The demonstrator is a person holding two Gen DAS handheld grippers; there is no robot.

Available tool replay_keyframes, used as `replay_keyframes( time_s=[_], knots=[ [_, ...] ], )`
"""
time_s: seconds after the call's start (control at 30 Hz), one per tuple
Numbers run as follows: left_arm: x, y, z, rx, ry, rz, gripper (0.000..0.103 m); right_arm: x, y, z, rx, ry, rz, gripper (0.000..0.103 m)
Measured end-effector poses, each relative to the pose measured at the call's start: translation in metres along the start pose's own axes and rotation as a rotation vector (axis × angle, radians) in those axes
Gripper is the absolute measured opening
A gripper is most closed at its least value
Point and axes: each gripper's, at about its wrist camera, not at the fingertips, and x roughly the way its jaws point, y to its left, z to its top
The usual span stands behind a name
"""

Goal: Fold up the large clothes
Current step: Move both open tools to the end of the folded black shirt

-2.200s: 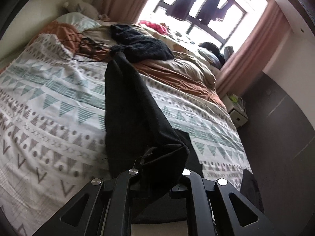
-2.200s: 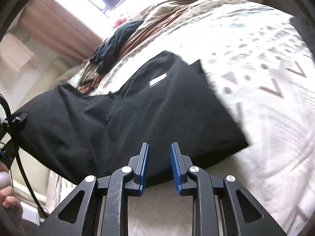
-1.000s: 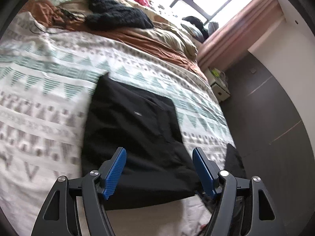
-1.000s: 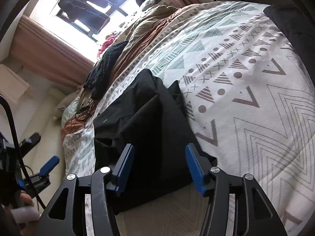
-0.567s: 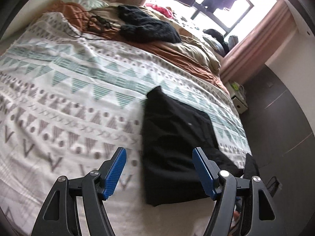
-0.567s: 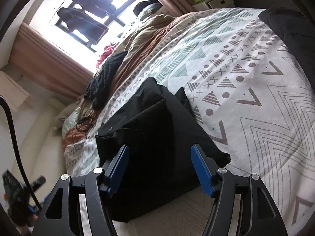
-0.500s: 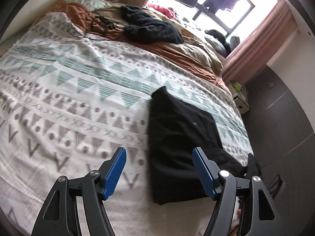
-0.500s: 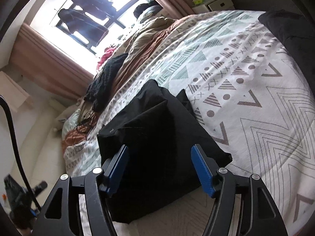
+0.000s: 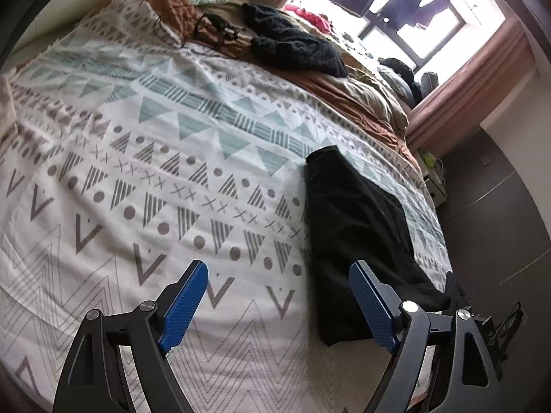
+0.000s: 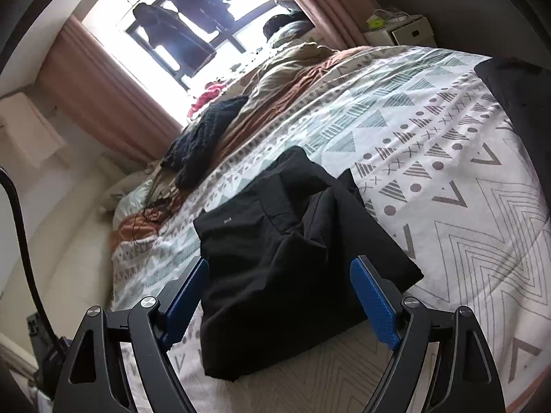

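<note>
The left gripper [image 9: 279,296] at lower centre is spreading its jaws, with only the patterned bedspread [image 9: 144,158] between them. The right gripper [image 10: 279,290] is also spreading, grasping nothing, its blue pads framing the folded black garment [image 10: 292,261], which lies mid-frame on the bedspread. A dark knitted garment [image 10: 203,141] lies at upper left near the window [image 10: 193,24].

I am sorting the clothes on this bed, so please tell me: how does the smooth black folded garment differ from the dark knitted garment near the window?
The smooth black folded garment lies as a compact folded bundle; the dark knitted garment lies loose and unfolded. The folded one has smooth cloth; the knitted one looks coarse and bumpy. The folded one rests on the white patterned bedcover, near the grippers; the knitted one rests on the brown blanket, farther away. Both are dark, and no gripper touches either.
</note>
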Motion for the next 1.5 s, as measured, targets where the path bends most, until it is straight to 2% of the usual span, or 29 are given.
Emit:
replay_keyframes(
  time_s=[0.23,0.33,0.57,0.73,0.8,0.83,0.87,0.93,1.1,1.2,1.37,1.5],
  knots=[
    [0.013,0.014,-0.008,-0.001,0.013,-0.015,0.085,0.006,-0.011,-0.001,0.009,0.033,-0.029,0.083],
    [0.016,0.017,-0.010,0.002,-0.006,-0.014,0.085,0.006,-0.021,-0.001,0.053,0.034,-0.024,0.073],
    [0.038,0.016,-0.014,-0.006,0.045,-0.023,0.084,0.031,-0.024,-0.002,0.048,0.107,-0.025,0.073],
    [0.048,0.007,-0.016,0.022,0.063,-0.015,0.084,0.035,-0.024,0.004,0.081,0.065,0.039,0.073],
    [0.051,0.004,-0.017,0.027,0.066,-0.011,0.084,0.040,-0.018,0.005,0.058,0.074,0.033,0.073],
    [0.052,0.002,-0.017,0.029,0.068,-0.009,0.084,0.044,-0.017,0.004,0.053,0.091,0.023,0.070],
    [0.053,0.001,-0.017,0.029,0.068,-0.008,0.084,0.050,-0.018,0.002,0.054,0.110,0.020,0.047],
    [0.056,-0.003,-0.017,0.034,0.071,-0.007,0.083,0.057,-0.021,0.001,0.074,0.139,0.033,0.015],
    [0.068,-0.022,-0.019,0.061,0.094,-0.017,0.076,0.051,-0.036,0.008,0.118,0.096,0.098,0.011],
    [0.079,-0.041,-0.022,0.084,0.118,-0.034,0.071,0.055,-0.051,0.007,0.179,0.119,0.125,0.010],
    [0.103,-0.073,-0.031,0.117,0.155,-0.061,0.069,0.050,-0.073,0.006,0.259,0.122,0.148,0.009],
    [0.130,-0.097,-0.046,0.149,0.214,-0.074,0.062,0.051,-0.090,0.005,0.318,0.138,0.168,0.009]
  ],
)
